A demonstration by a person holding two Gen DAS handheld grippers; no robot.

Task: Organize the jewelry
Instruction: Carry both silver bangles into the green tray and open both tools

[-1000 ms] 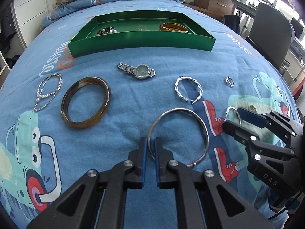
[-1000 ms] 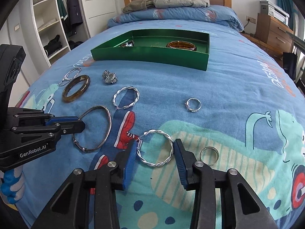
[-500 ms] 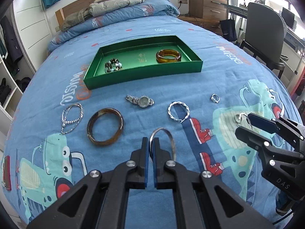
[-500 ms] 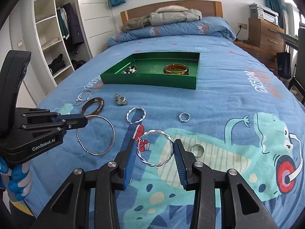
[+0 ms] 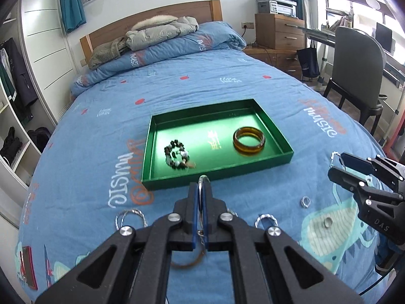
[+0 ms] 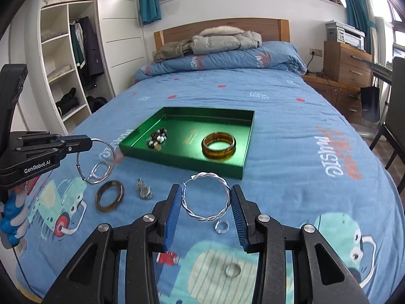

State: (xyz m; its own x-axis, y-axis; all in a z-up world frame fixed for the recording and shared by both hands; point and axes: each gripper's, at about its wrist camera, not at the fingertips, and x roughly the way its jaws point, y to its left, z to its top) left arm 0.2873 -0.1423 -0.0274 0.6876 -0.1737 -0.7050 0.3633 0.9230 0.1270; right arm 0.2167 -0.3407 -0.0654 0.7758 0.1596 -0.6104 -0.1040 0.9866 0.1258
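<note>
Presently I have both pieces lifted clear of the bedspread [image 6: 291, 131], the left gripper [image 5: 200, 192] clamped fully on the plain silver bangle [image 6: 97, 160] and the right gripper [image 6: 206, 200] part-closed across the twisted silver hoop [image 6: 206, 197]; next, I judge, carry both to the green tray [image 6: 249, 147] at mid-frame and release inside.

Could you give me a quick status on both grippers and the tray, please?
Left gripper shut on plain bangle, off the bed. Right gripper shut on twisted bangle, also lifted. Tray ahead holds amber bangle, beads. Path clear.
</note>
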